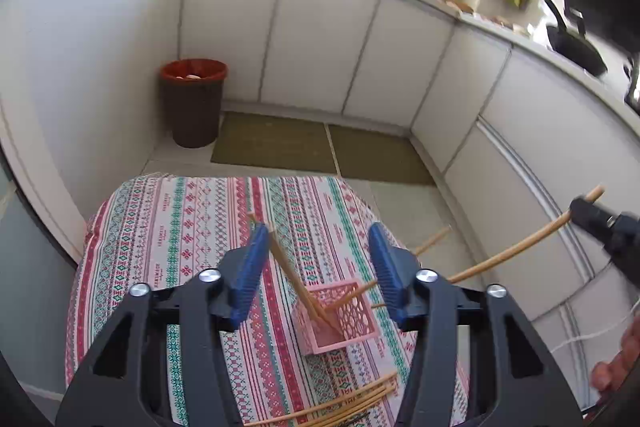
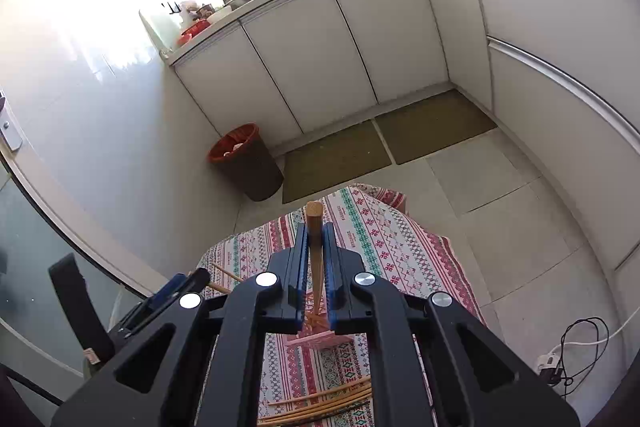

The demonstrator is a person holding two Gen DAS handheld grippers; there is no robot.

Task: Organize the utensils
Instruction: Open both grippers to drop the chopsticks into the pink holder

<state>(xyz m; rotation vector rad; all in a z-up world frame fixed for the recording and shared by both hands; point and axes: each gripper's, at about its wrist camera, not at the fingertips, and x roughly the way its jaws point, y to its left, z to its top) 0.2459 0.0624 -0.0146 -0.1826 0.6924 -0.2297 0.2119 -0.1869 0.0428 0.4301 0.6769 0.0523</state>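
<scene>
A pink lattice holder (image 1: 338,319) stands on the patterned tablecloth (image 1: 188,227) with a few wooden chopsticks leaning in it. My left gripper (image 1: 318,263) is open above the holder, its blue fingers either side of it, holding nothing. My right gripper (image 2: 315,247) is shut on one wooden chopstick (image 2: 316,259), its lower end over the pink holder (image 2: 320,337). In the left wrist view that chopstick (image 1: 516,251) slants from the right gripper (image 1: 588,213) down to the holder. Several loose chopsticks (image 1: 352,401) lie on the cloth near the front edge; they also show in the right wrist view (image 2: 320,405).
A brown bin with a red liner (image 1: 194,103) stands on the floor by the wall. White cabinets (image 1: 320,39) and a cluttered counter run behind and to the right. Floor mats (image 1: 276,143) lie beyond the table. A power strip with cables (image 2: 560,359) lies on the floor at right.
</scene>
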